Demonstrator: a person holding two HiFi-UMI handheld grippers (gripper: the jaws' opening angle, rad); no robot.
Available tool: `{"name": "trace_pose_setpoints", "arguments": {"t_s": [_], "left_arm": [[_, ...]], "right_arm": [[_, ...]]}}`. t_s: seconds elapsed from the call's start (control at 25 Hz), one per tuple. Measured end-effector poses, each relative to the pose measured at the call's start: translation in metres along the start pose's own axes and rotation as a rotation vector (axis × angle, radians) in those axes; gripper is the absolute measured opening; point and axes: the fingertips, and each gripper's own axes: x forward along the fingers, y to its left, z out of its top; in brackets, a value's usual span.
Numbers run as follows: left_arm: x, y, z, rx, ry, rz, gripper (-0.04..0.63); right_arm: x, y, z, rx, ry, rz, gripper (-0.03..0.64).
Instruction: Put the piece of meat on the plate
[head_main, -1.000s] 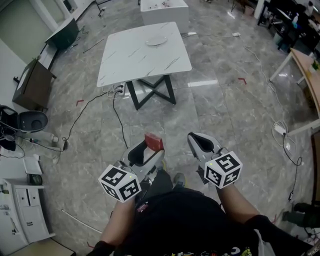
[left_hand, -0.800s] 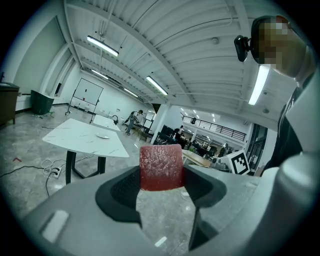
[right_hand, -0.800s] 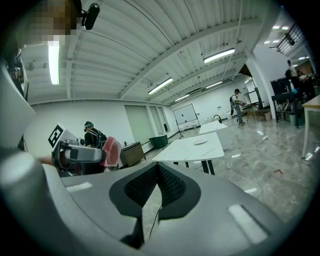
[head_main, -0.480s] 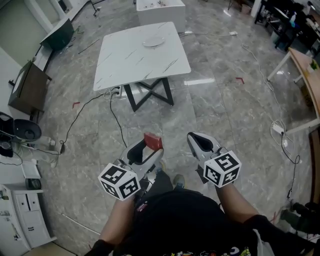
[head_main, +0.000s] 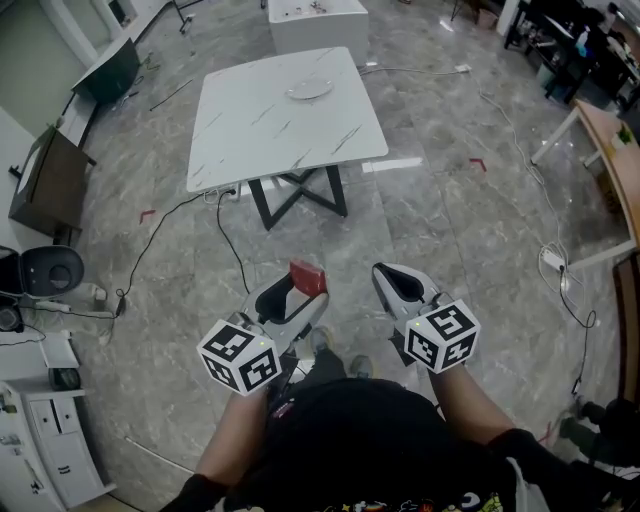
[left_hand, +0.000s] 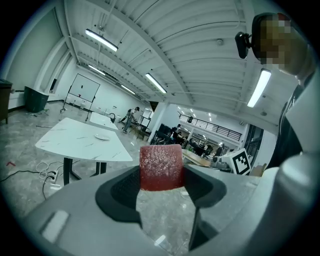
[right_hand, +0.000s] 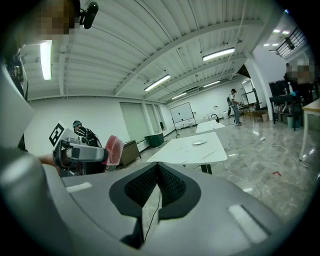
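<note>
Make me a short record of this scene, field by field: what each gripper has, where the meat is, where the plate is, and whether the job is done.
Left gripper: shut on the red rectangular piece of meat
Right gripper: shut, nothing between its jaws
Plate: round white plate, on the far part of the white marble-topped table
Meat to plate: apart; the table stands ahead of both grippers across the grey stone floor
Task state: meat held in the air, not yet on the plate

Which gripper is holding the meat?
The left gripper: its jaws clamp the red piece of meat. The right gripper has its jaws shut on nothing.
</note>
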Motion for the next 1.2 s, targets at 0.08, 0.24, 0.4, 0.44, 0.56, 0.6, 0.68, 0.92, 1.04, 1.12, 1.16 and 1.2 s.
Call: {"name": "trace_pose_setpoints", "arguments": {"t_s": [0.08,0.24,0.4,0.44,0.56,0.6,0.68,0.92,1.04,1.12,1.16,1.2], "left_arm": [[-0.001,0.008,0.003,0.001,-0.002,-0.007,0.383],[-0.005,0.023,0.01,0.002,-0.003,-0.017,0.383],[-0.011,0.037,0.017,-0.001,-0.002,-0.027,0.383],[-0.013,0.041,0.018,-0.001,-0.002,-0.03,0.383],[-0.017,0.049,0.023,0.0,-0.002,-0.041,0.383],[-0.018,0.051,0.024,0.001,-0.002,-0.045,0.383],[-0.019,0.056,0.028,0.002,-0.002,-0.054,0.383],[-0.024,0.074,0.036,0.005,0.004,-0.078,0.383],[-0.026,0.086,0.037,0.009,0.011,-0.089,0.383],[-0.027,0.093,0.037,0.006,0.017,-0.092,0.383],[-0.027,0.095,0.037,0.004,0.019,-0.094,0.383],[-0.027,0.097,0.037,0.003,0.019,-0.096,0.383]], "right_arm": [[0.008,0.003,0.0,-0.004,0.005,-0.003,0.023],[0.023,0.01,0.005,-0.015,0.011,-0.01,0.023],[0.036,0.019,0.009,-0.018,0.014,-0.015,0.023],[0.039,0.022,0.01,-0.02,0.015,-0.017,0.023],[0.046,0.029,0.013,-0.024,0.014,-0.023,0.023],[0.048,0.031,0.014,-0.025,0.014,-0.027,0.023],[0.052,0.034,0.015,-0.026,0.013,-0.034,0.023],[0.066,0.041,0.02,-0.024,0.008,-0.067,0.023],[0.077,0.043,0.019,-0.018,0.003,-0.082,0.023],[0.083,0.045,0.018,-0.007,0.002,-0.089,0.023],[0.085,0.046,0.017,-0.004,0.004,-0.09,0.023],[0.087,0.046,0.017,-0.004,0.005,-0.091,0.023]]}}
